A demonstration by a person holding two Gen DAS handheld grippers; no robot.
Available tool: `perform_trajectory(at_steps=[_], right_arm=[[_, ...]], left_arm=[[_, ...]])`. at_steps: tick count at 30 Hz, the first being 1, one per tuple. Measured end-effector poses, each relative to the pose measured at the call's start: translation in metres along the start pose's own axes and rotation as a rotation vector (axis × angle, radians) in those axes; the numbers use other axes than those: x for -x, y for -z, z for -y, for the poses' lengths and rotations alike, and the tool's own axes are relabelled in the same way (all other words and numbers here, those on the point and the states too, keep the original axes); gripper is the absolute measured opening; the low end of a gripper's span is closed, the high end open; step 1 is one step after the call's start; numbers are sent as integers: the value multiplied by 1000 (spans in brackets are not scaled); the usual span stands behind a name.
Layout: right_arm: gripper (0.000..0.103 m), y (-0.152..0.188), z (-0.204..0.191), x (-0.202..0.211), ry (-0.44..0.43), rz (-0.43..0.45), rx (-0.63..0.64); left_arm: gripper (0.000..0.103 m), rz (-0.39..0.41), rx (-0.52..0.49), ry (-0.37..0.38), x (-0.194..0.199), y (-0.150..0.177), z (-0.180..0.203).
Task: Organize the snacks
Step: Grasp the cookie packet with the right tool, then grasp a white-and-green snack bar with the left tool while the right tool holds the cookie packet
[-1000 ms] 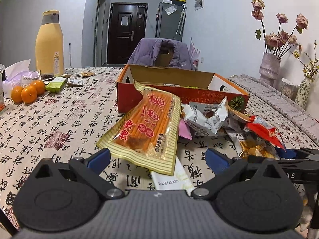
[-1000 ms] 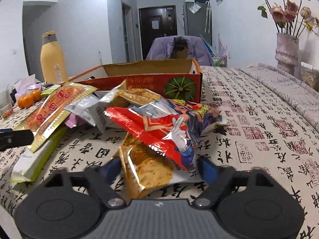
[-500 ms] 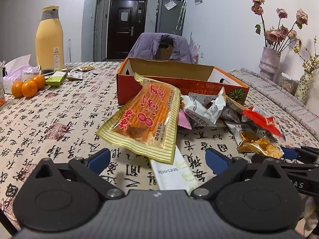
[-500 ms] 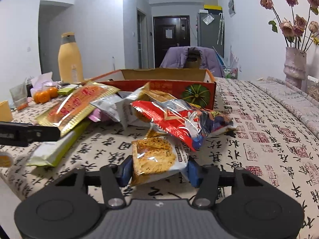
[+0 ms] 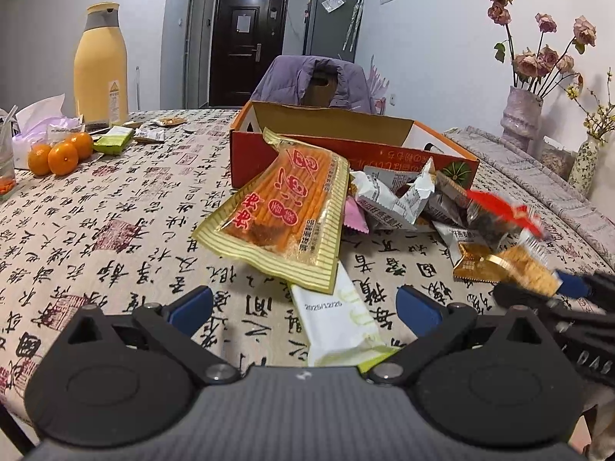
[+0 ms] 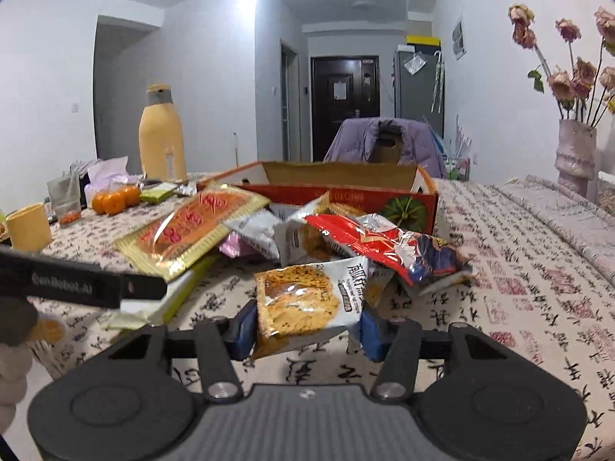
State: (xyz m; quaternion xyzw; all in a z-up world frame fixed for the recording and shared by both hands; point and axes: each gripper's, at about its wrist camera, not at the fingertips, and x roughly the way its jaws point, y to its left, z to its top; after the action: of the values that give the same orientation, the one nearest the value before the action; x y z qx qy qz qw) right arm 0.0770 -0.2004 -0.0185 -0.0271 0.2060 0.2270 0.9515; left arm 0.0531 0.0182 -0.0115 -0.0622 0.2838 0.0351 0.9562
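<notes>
The right gripper [image 6: 307, 326] is clamped on a small cracker packet [image 6: 307, 299], its blue pads pressing the packet's two lower edges at the bottom centre of the right wrist view; its jaws have just been closing, with that packet between them. The packet is lifted clear of the counter [image 6: 519, 288], which is covered by a cloth printed with calligraphy. Just behind the packet, in the middle of the frame, lies the heap of snacks: a red foil bag [image 6: 388, 246] on the right, white and silver sachets [image 6: 269, 230] in the centre, and a long gold-edged orange packet [image 6: 192, 230] on the left. Behind the heap stands an open red cardboard box [image 6: 346, 188].

In the left wrist view the left gripper [image 5: 303, 307] hangs with its jaws wide apart at the bottom of the frame, holding nothing. A white-and-green packet [image 5: 338, 326] lies on the counter between its fingers, apart from both pads, with one end tucked under the long orange packet. The right gripper and its packet show blurred at the right edge. Oranges [image 5: 57, 153] and a tall yellow bottle [image 5: 102, 65] stand at the upper left.
</notes>
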Motion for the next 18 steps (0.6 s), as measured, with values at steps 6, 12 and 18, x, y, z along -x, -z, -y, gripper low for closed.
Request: perform_trajectory(at_steps=[6,12,18], right_arm=[[52,-13,-7,16,10,61,16],[52,-22,-2,18,60,80,5],[52,-15,12,10,92,51,-35]], left_arm=[[103,-18,2,-13,0,4,1],[103,-35,6,-29,-6,2,4],[103,-70,32,-74,-24,-3,9]])
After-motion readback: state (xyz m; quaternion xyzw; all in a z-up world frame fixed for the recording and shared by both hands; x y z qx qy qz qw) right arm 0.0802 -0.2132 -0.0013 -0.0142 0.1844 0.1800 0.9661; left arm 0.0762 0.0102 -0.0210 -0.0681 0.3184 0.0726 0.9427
